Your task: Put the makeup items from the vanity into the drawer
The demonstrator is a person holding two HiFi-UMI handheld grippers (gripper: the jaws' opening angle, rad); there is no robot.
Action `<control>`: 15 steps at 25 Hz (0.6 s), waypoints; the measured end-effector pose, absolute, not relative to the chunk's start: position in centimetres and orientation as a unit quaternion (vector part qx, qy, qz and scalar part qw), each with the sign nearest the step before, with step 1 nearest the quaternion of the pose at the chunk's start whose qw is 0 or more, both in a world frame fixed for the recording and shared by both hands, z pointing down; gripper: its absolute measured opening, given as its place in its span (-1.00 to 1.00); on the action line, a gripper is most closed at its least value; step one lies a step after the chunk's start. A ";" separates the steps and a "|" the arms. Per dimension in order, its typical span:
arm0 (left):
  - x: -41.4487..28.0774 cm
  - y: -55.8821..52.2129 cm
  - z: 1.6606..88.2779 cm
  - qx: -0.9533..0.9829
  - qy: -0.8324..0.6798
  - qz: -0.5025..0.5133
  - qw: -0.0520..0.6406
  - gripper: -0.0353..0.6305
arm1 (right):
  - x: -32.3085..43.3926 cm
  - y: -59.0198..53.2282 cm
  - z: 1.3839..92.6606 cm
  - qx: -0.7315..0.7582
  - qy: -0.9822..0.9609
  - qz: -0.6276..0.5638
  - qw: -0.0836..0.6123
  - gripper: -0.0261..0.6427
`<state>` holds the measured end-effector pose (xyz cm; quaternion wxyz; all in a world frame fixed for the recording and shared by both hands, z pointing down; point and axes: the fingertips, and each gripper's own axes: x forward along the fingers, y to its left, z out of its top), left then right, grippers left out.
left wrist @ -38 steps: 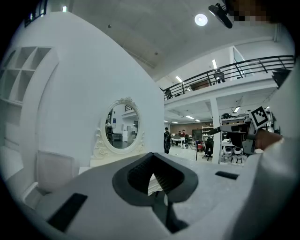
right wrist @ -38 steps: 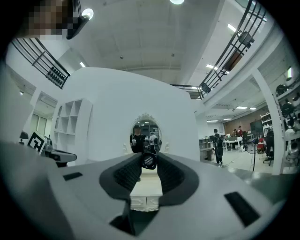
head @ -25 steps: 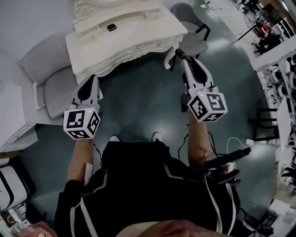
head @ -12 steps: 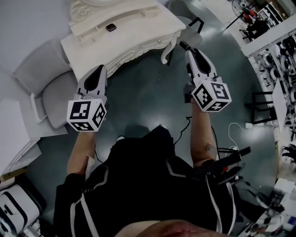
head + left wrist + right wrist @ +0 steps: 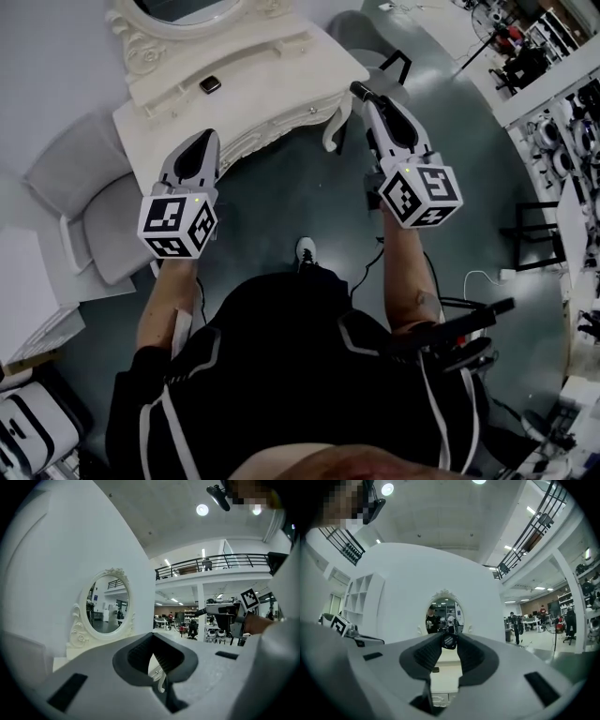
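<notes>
The white vanity (image 5: pixel 281 66) with its oval mirror (image 5: pixel 445 615) stands ahead. A small dark makeup item (image 5: pixel 210 84) lies on its top, also visible as the dark item (image 5: pixel 435 670) in the right gripper view. My right gripper (image 5: pixel 449 638) is shut on a small round black item (image 5: pixel 449 642) at its fingertips, and hangs in the air by the vanity's right front corner as the right gripper (image 5: pixel 359 91). My left gripper (image 5: pixel 202 141) hovers before the vanity's left front, shut with nothing in it (image 5: pixel 152 638). The carved drawer front (image 5: pixel 272 127) looks closed.
A grey chair (image 5: pixel 89 197) stands left of the vanity, and another chair (image 5: pixel 380 42) at its far right. White shelving (image 5: pixel 28 328) is at the lower left. Cables and a dark stand (image 5: pixel 525 253) lie on the floor to the right. My shoe (image 5: pixel 306 251) is below.
The vanity has slid down and left in the head view, showing its mirror. Both grippers are closer to its front edge. The right gripper still holds the black item.
</notes>
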<state>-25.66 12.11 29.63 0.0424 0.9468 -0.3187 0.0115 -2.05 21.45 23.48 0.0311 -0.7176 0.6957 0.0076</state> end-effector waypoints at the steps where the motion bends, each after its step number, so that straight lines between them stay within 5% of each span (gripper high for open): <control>1: -24.6 11.6 29.4 0.945 -0.324 0.012 0.040 -0.88 | -1.1 20.9 23.3 -0.715 0.699 0.009 0.030 -0.61; 15: -11.9 5.6 28.6 0.919 -0.394 0.027 0.005 -0.88 | 11.8 13.0 24.6 -0.683 0.730 -0.013 0.023 -0.61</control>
